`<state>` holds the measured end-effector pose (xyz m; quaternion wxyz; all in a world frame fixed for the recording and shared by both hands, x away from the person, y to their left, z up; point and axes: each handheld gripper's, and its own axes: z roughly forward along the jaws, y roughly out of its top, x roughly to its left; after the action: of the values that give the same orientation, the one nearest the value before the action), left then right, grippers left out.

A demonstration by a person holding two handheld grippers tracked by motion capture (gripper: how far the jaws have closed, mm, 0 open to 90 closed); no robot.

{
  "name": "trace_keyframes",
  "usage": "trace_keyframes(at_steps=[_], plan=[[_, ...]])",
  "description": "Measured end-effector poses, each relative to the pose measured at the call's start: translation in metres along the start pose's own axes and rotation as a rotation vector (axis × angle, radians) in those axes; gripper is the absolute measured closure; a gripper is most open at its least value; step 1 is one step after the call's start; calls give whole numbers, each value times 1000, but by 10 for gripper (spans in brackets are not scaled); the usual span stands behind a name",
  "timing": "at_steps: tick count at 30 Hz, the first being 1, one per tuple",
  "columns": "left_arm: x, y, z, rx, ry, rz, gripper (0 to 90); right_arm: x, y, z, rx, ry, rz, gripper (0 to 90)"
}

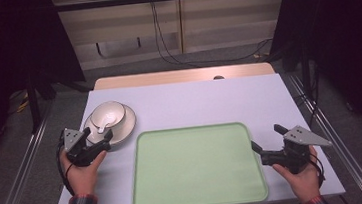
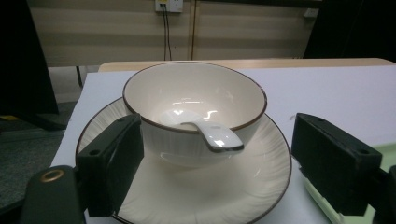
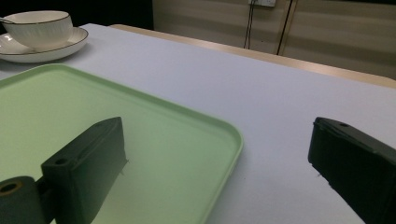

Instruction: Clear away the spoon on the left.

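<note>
A cream bowl (image 1: 108, 112) with a dark rim stands on a matching ribbed plate (image 1: 130, 123) at the table's left. A white spoon (image 1: 103, 128) lies in the bowl, its handle over the near rim. My left gripper (image 1: 97, 135) is open right at the plate's near-left edge. In the left gripper view its jaws stand wide on either side of the plate (image 2: 210, 191), with the bowl (image 2: 187, 91) and spoon (image 2: 218, 138) straight ahead. My right gripper (image 1: 265, 137) is open and empty, straddling the right rim of the pale green tray (image 1: 197, 165).
The tray (image 3: 70, 107) lies empty in the middle front of the white table (image 1: 209, 102). A wooden strip runs along the table's far edge. Cables hang down the back wall, and metal rails run along the floor on both sides.
</note>
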<state>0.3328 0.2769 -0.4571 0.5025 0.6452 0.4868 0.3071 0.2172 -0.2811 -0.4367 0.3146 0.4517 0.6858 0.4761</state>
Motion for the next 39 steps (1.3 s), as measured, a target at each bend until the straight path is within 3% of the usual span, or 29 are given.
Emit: trace_keyframes(at_steps=[7, 10, 11, 20, 27, 33, 39], plan=[[4, -2, 4, 8, 26, 15, 290, 0, 0, 0, -1, 3, 0, 37], [5, -2, 6, 7, 11, 8, 316, 1, 0, 0, -3, 4, -1, 37], [5, -3, 6, 16, 27, 12, 316, 1, 0, 0, -2, 7, 0, 37], [7, -4, 7, 8, -7, 3, 409, 1, 0, -1, -3, 8, 0, 42], [7, -4, 10, 6, -7, 17, 474, 0, -2, -4, -1, 7, 0, 43], [6, -3, 10, 14, -1, 4, 505, -2, -2, -6, -3, 4, 7, 44], [7, -4, 11, 11, -11, -32, 592, -3, -4, -7, 4, 11, 9, 48]])
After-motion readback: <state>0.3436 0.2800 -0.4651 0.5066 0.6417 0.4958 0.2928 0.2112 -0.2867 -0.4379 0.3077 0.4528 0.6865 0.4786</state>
